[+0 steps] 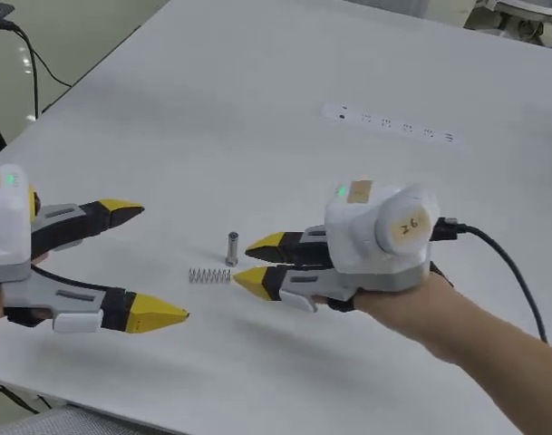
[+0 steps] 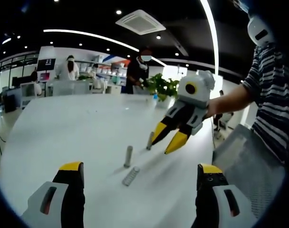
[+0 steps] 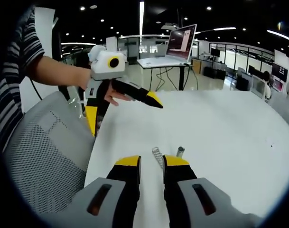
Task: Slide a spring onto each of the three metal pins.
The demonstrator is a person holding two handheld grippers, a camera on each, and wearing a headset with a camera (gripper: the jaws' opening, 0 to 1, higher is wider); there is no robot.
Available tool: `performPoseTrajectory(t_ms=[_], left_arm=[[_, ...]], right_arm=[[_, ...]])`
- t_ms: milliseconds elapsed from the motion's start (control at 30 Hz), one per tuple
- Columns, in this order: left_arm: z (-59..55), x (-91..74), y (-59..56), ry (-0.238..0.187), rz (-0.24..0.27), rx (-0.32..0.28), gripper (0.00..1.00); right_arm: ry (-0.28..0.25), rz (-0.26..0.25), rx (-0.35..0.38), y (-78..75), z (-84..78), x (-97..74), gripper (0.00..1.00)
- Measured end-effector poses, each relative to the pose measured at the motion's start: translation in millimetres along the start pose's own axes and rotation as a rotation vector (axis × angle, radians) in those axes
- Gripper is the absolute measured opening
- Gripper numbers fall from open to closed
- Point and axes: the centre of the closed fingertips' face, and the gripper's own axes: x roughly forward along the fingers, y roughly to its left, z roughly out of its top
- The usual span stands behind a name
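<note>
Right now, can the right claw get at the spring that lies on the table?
Probably yes. The right claw is slightly open, and the spring lies flat just ahead of its tips. The upright pin stands beside the spring, not between them.

the short grey metal pin stands upright on the white table. past the pin the table is bare up to the flat white power strip. the small coiled metal spring and the right gripper crowd the pin's near side. the left gripper, jaws wide apart, is well away from the pin.
</note>
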Motion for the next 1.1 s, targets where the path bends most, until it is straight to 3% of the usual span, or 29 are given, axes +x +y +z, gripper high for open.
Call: performPoseTrajectory(t_ms=[400, 567, 867, 1100], left_arm=[[-4.3, -3.1, 0.2, 0.014, -0.004, 0.001, 0.95], [-4.9, -5.2, 0.8, 0.015, -0.003, -0.001, 0.95], [-6.1, -6.6, 2.7, 0.014, 0.002, -0.005, 0.94], [-8.4, -5.1, 1.5, 0.017, -0.002, -0.009, 0.94]], right_arm=[[0.086, 0.030, -0.048, -1.1, -14.7, 39.9, 0.14], [0.123, 0.022, -0.101, -2.5, -21.9, 50.9, 0.14], [0.176, -0.012, -0.096, -15.6, -36.2, 59.9, 0.12], [0.214, -0.001, -0.115, -11.6, -52.8, 61.8, 0.09]])
